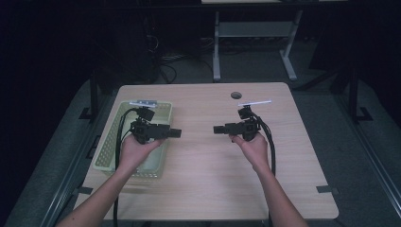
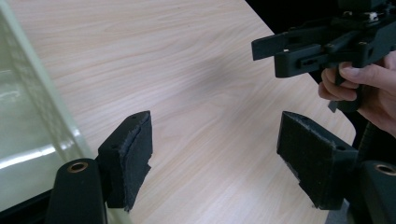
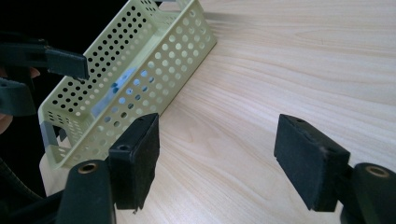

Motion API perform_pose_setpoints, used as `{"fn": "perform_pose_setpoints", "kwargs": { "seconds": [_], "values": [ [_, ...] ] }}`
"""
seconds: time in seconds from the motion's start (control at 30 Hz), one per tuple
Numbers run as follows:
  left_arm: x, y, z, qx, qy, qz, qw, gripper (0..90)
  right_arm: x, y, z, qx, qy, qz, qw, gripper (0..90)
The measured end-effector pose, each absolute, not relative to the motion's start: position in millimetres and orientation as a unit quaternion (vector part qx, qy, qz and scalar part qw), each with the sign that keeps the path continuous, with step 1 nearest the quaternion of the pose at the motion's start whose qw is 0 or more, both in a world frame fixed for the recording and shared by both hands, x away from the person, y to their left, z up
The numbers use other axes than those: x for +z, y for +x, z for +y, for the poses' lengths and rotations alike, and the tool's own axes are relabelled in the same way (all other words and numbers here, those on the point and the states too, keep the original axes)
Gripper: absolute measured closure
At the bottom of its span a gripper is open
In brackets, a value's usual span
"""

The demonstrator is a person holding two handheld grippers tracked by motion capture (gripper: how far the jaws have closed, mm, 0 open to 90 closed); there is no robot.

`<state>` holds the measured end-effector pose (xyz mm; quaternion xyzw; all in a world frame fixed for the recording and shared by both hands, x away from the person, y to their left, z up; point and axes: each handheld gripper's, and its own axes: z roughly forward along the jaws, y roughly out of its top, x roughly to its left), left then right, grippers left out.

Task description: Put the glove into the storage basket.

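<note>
Two black hand-held grippers face each other above a light wooden table (image 1: 208,165). My left gripper (image 1: 174,133) hovers at the right rim of a pale green perforated basket (image 1: 113,142) and points right. My right gripper (image 1: 220,129) hovers near the table's middle and points left. In the left gripper view the left gripper (image 2: 215,135) has its jaws wide apart over bare wood, with the right gripper (image 2: 317,44) and the hand holding it at the upper right. In the right gripper view the right gripper (image 3: 217,135) is open with nothing between its pads, and the basket (image 3: 135,74) lies ahead on the left.
A round cable hole (image 1: 236,95) sits in the table near its far edge. Black cables trail from both grippers along the forearms. Beyond the table stand a grey table frame (image 1: 255,33) and a dark floor. The basket wall (image 2: 32,107) runs along the left of the left gripper view.
</note>
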<state>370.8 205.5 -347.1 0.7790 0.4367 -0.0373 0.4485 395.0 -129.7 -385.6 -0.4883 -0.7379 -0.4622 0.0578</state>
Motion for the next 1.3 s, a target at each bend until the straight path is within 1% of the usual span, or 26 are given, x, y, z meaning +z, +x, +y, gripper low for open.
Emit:
{"fn": "perform_pose_setpoints", "kwargs": {
  "seconds": [0.53,0.67,0.93,1.13,1.3],
  "values": [
    [-349,366,184,-0.047,0.785,0.416,0.457,26.6,-394,392,-148,-0.448,-0.496,-0.742,0.057,29.7],
    [-352,365,177,-0.056,0.788,0.411,0.454,26.7,-398,389,-155,-0.446,-0.503,-0.738,0.057,29.3],
    [-356,361,163,-0.064,0.791,0.4,0.459,26.1,-406,383,-175,-0.453,-0.514,-0.726,0.06,28.2],
    [-358,361,154,-0.068,0.79,0.395,0.464,23.7,-413,377,-193,-0.453,-0.526,-0.717,0.058,27.4],
    [-362,361,146,-0.067,0.792,0.393,0.463,23.4,-420,371,-208,-0.457,-0.53,-0.712,0.052,27.6]
  ]
}}
